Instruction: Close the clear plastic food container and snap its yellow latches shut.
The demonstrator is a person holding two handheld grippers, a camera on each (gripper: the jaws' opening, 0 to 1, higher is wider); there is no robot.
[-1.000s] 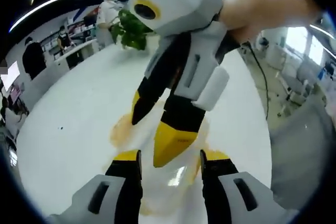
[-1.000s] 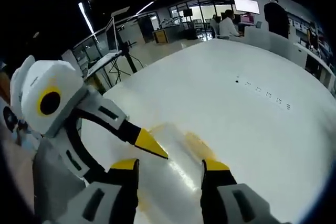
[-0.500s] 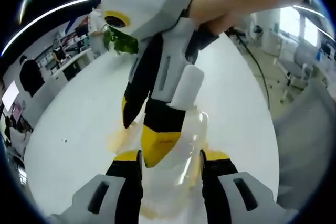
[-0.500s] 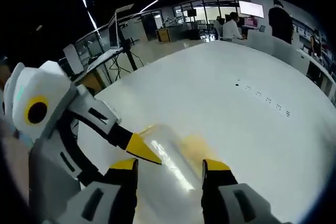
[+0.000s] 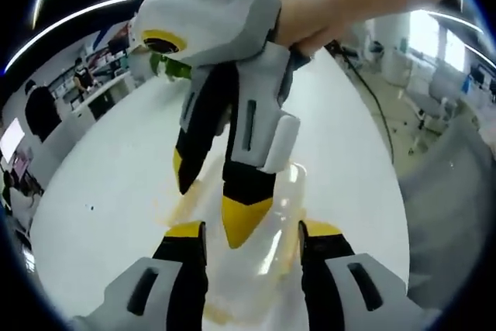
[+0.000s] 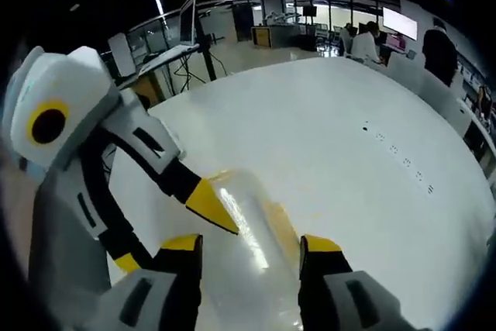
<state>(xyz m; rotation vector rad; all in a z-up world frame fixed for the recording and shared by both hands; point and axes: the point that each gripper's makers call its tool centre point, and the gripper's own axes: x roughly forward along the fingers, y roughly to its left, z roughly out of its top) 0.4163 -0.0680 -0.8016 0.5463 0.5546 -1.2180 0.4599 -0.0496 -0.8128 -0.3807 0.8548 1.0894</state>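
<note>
Over the clear container (image 6: 248,230), both grippers (image 6: 249,249) (image 5: 252,238) gape, holding nothing.

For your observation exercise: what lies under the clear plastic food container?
The clear plastic food container rests on the white table, which shows faintly through its clear walls beside a yellow latch. Both grippers hide part of its base; whether it holds anything cannot be told.

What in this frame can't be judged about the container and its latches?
- Left gripper view: the right gripper covers much of the clear container; latch state unreadable.
- Right gripper view: the container is glare-blurred and its near end is cut off between the jaws; whether the lid is seated can't be told.
</note>
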